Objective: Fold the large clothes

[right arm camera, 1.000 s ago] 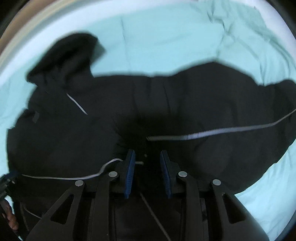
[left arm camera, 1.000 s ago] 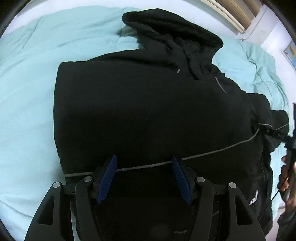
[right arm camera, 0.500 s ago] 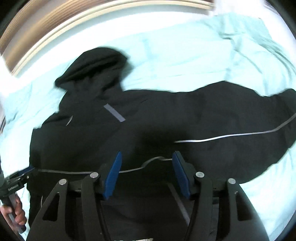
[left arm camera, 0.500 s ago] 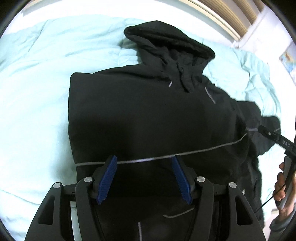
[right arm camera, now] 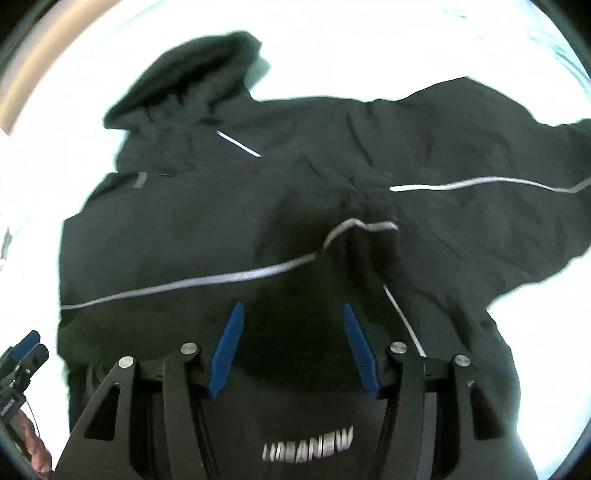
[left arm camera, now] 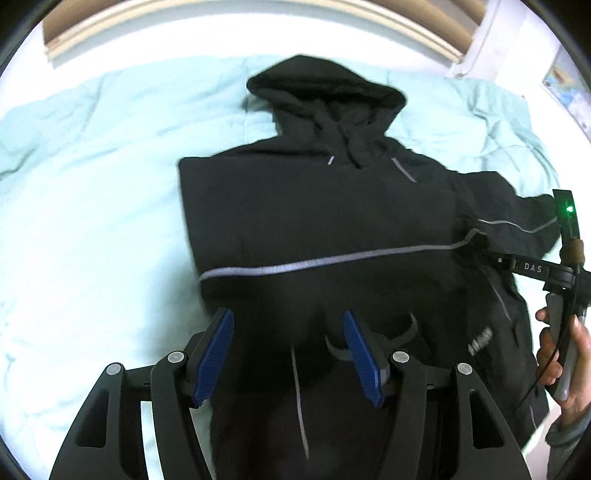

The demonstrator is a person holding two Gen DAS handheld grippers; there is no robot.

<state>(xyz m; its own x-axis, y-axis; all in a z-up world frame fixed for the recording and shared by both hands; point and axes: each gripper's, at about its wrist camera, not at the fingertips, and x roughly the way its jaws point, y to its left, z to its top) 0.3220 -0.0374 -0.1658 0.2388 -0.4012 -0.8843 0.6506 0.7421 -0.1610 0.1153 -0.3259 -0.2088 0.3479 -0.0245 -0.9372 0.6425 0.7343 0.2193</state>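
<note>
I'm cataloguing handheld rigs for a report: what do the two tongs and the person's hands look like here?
Both the left tongs and the right tongs have black, cut-out linkage arms with silver pivot bolts and ribbed blue pads. Seen from the left wrist, the right unit bears white "DAS" lettering, a green light and a thin black cable. The hand holding it emerges from a grey sleeve.

Black hooded jacket (left arm camera: 332,221) with grey piping lies flat on the mint duvet (left arm camera: 92,184), one sleeve folded in, hood towards the headboard (left arm camera: 258,14).
</note>
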